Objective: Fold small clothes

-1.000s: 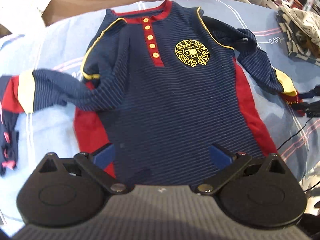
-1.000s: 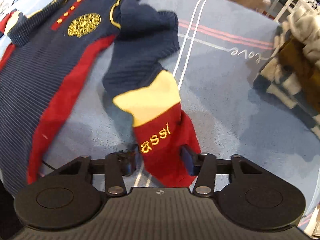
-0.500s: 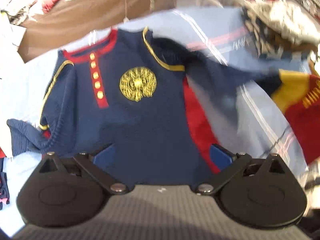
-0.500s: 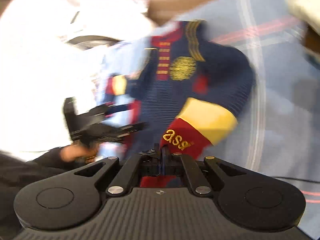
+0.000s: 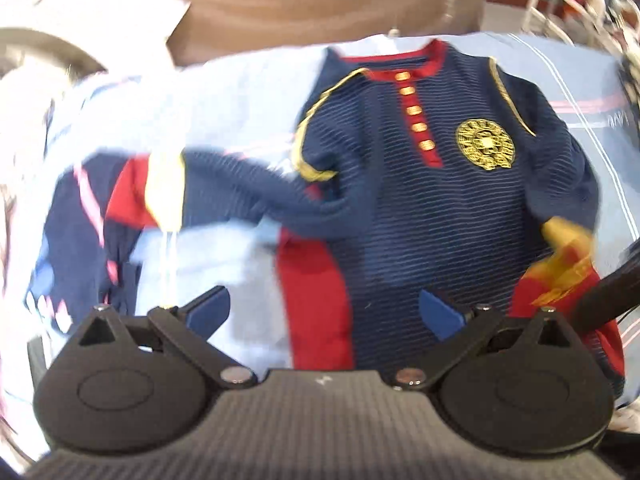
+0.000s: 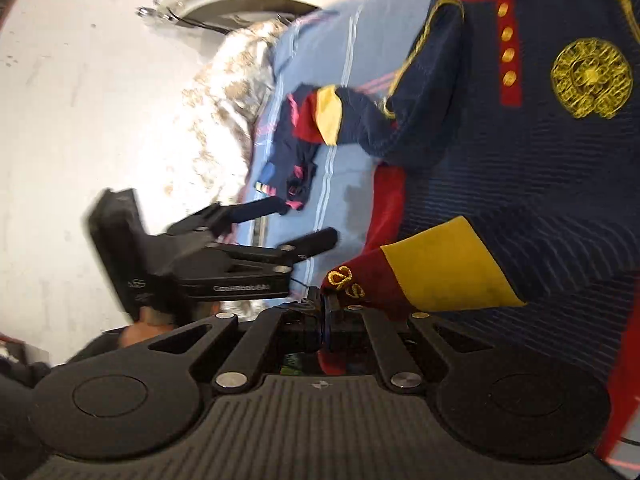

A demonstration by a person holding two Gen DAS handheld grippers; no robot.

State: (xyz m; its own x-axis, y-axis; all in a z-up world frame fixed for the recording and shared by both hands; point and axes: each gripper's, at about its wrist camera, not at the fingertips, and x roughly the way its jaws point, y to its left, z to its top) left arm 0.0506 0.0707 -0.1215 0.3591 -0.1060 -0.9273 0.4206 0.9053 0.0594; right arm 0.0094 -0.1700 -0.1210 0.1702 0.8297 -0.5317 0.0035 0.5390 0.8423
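One navy shirt (image 5: 448,216) on blue sheet (image 5: 224,272), second small garment (image 6: 290,168) beside; my right gripper (image 6: 325,312) pinches one red cuff (image 6: 360,284), my left gripper (image 5: 324,312) gapes empty.

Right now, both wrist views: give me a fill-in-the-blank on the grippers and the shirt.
1. The right gripper is shut on the sleeve's ____ cuff.
2. The left gripper is ____, holding nothing.
3. The shirt has a round ____ emblem on its chest.
Missing: red; open; yellow
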